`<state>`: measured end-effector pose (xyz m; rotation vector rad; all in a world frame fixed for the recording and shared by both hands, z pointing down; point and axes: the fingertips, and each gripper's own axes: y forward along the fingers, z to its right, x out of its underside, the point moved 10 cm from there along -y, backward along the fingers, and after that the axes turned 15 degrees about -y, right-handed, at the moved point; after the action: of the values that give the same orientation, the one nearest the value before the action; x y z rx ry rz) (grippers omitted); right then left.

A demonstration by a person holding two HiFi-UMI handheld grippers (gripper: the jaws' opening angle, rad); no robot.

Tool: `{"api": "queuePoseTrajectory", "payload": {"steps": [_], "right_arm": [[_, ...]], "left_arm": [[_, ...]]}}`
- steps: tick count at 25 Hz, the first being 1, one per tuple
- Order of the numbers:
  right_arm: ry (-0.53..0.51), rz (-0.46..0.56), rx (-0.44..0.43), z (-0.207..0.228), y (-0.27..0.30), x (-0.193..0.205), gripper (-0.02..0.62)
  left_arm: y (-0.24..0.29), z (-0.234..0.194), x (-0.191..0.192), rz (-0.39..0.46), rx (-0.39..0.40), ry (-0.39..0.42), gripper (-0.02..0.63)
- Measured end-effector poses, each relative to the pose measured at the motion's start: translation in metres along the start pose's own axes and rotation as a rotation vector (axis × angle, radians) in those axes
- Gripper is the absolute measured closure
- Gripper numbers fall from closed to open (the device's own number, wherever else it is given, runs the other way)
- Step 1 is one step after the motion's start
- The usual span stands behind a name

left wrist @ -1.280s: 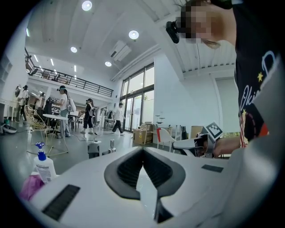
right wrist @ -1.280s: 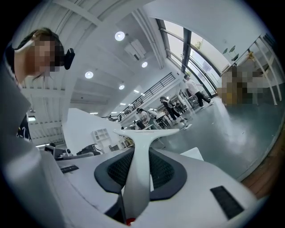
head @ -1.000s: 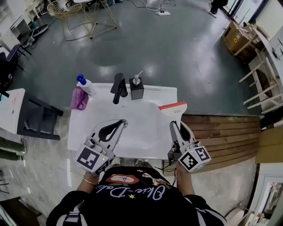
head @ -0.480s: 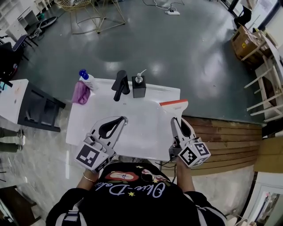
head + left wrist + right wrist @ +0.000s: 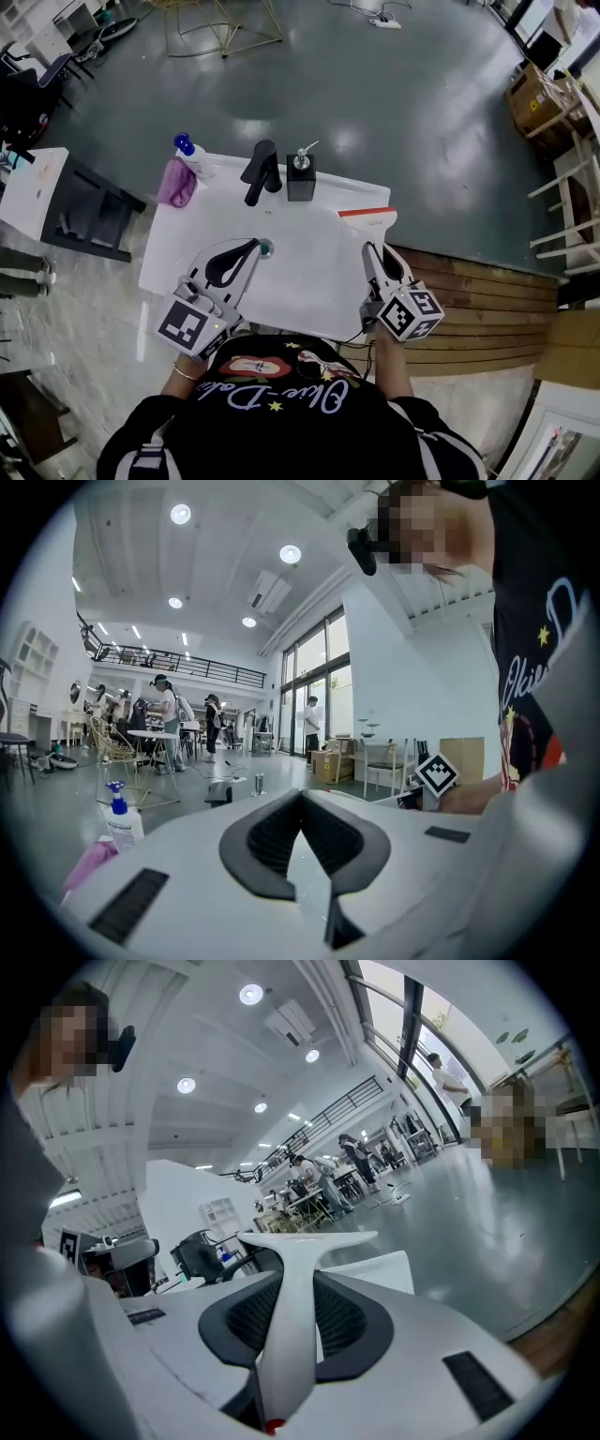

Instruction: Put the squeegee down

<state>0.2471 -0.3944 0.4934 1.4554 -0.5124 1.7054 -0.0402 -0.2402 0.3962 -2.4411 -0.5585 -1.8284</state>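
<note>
The squeegee [image 5: 369, 221] is white with a red blade edge. It hangs just over the right rear part of the white basin top [image 5: 309, 286], its blade pointing away from me. My right gripper [image 5: 380, 251] is shut on its white handle [image 5: 292, 1279], which runs up between both dark pads to the T-shaped head [image 5: 309, 1238]. My left gripper [image 5: 255, 246] hovers over the front left of the basin top. Its tips meet and hold nothing, as the left gripper view [image 5: 302, 797] also shows.
A black faucet [image 5: 261, 171] and a black soap dispenser [image 5: 300, 178] stand at the basin's back edge. At the back left are a spray bottle [image 5: 190, 153] and a purple cloth [image 5: 176, 183]. A wooden platform [image 5: 478, 300] lies to the right, a dark chair [image 5: 89, 211] to the left.
My right gripper has sunk a little with the squeegee in it, towards the basin top. The left gripper has stayed where it was. The head view has shifted slightly.
</note>
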Motion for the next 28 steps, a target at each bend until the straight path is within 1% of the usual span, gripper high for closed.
{"api": "queuePoseTrajectory", "payload": {"steps": [6, 13, 20, 28], "right_arm": [[-0.01, -0.032, -0.03, 0.008, 0.016, 0.002, 0.482], [-0.038, -0.083, -0.042, 0.013, 0.031, 0.004, 0.482], [-0.061, -0.141, -0.023, 0.021, 0.042, 0.012, 0.482], [-0.108, -0.188, 0.007, 0.03, 0.051, 0.016, 0.482]], "left_arm": [[-0.006, -0.001, -0.001, 0.008, -0.057, -0.006, 0.596], [-0.017, -0.001, -0.004, 0.021, -0.112, -0.007, 0.597], [-0.025, -0.003, -0.004, 0.018, -0.164, -0.013, 0.597], [-0.03, -0.006, -0.001, 0.017, -0.189, -0.029, 0.597]]}}
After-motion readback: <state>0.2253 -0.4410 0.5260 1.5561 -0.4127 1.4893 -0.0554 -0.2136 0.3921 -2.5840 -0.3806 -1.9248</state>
